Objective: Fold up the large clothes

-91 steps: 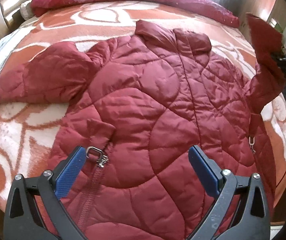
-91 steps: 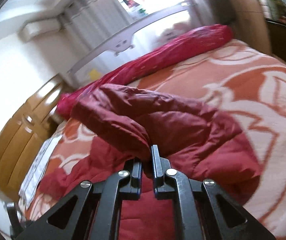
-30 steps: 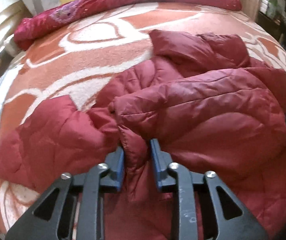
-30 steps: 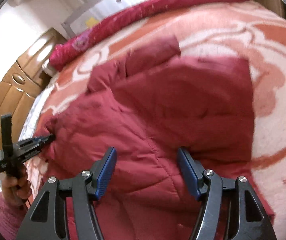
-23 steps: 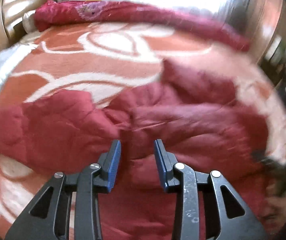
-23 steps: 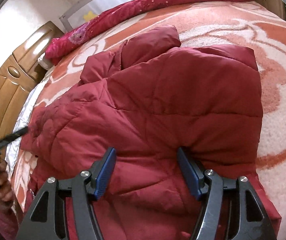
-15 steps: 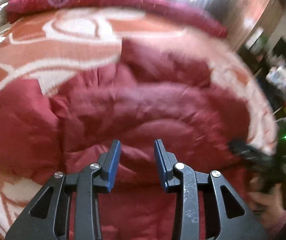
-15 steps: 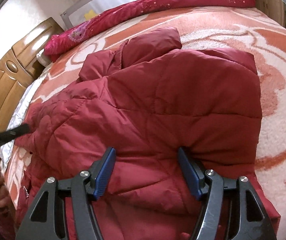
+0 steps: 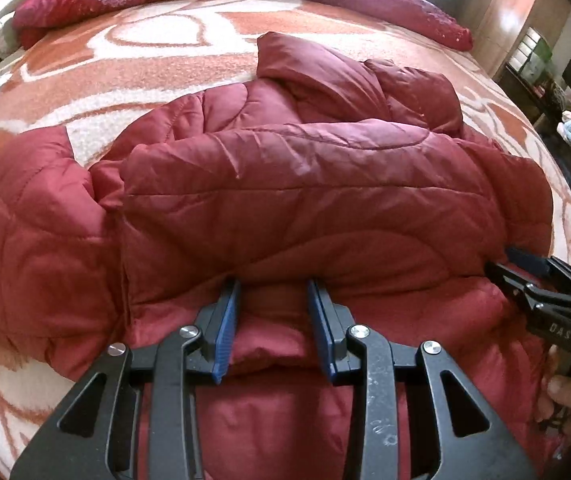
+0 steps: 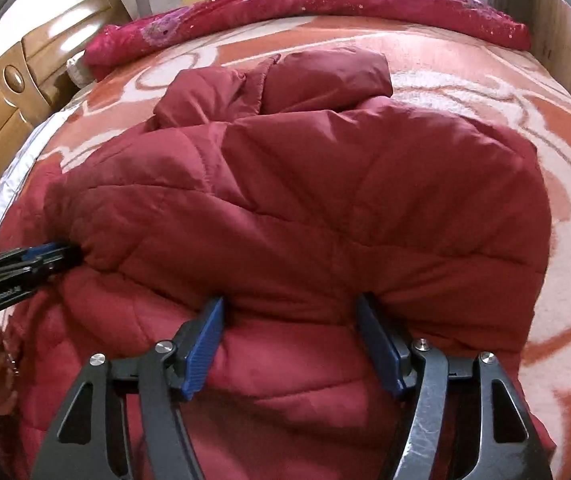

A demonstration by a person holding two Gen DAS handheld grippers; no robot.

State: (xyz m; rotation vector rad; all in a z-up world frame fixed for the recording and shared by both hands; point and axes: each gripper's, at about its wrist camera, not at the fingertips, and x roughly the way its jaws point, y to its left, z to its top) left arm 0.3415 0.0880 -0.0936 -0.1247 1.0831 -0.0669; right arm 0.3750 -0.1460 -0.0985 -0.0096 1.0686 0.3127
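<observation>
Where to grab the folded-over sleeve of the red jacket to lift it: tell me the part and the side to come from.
Grip the sleeve at its near edge, the puffy lip facing the person, coming in low from the front. That edge overhangs the jacket body, so a finger can probably slip under it. The left gripper and right gripper already sit there, jaws apart.

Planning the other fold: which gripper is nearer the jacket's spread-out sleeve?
Left. The left gripper sits mid-jacket at the folded edge, with the sleeve just to its left. The right gripper is at the jacket's opposite side.
</observation>
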